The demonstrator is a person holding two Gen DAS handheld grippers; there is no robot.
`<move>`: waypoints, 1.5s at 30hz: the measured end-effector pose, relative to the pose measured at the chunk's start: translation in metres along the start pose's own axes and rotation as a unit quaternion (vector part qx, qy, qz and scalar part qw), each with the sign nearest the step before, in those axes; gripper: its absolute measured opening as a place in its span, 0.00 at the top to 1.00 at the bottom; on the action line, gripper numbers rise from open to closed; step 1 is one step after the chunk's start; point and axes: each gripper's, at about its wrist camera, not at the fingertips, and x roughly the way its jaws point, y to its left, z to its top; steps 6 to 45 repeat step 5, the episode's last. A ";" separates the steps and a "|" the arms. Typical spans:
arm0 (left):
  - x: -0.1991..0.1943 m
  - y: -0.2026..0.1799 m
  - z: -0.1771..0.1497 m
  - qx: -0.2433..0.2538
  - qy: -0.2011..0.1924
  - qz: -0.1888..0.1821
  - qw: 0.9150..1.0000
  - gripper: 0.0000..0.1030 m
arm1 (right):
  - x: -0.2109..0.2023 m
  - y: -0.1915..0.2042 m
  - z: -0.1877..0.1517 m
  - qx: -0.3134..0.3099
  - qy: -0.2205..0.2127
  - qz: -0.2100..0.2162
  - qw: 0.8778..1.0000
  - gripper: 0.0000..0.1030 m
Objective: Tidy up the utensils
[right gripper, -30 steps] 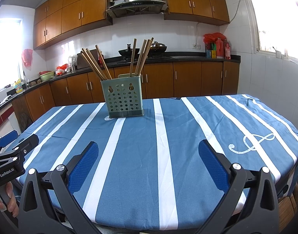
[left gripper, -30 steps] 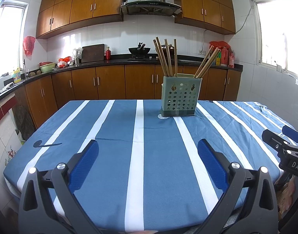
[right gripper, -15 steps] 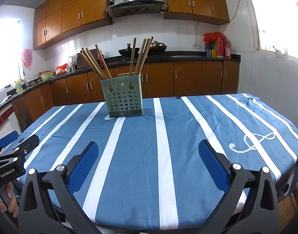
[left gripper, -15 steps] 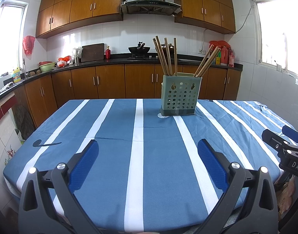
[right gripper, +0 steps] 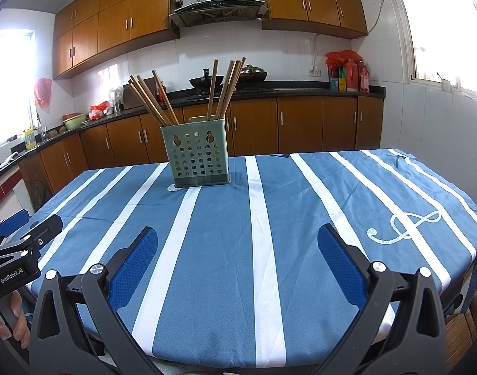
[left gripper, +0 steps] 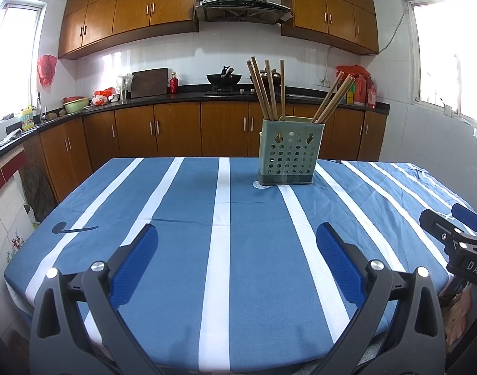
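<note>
A pale green perforated utensil holder (left gripper: 289, 153) stands upright at the far side of the table, also in the right wrist view (right gripper: 196, 153). Several wooden chopsticks (left gripper: 266, 89) lean in it in two bunches, left and right (right gripper: 151, 100). My left gripper (left gripper: 237, 250) is open and empty, low over the near table edge. My right gripper (right gripper: 237, 250) is open and empty too, at the near edge to the right of the left one. Each gripper shows at the side of the other's view.
The table carries a blue cloth with white stripes (left gripper: 219, 234), with a treble clef print at the right (right gripper: 404, 225). Kitchen cabinets and a counter with a wok (left gripper: 223, 78) and bottles run along the far wall.
Both views have shifted very slightly; the holder, chopsticks and open grippers stand as before.
</note>
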 end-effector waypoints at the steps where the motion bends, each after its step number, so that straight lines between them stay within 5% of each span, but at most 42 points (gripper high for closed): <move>1: -0.001 -0.001 0.000 0.000 0.000 -0.001 1.000 0.04 | 0.000 0.000 0.000 0.000 0.000 0.000 1.000 0.02; 45: -0.002 -0.002 0.000 0.000 0.001 -0.001 1.000 0.04 | 0.000 0.000 0.001 0.001 0.000 0.000 1.000 0.02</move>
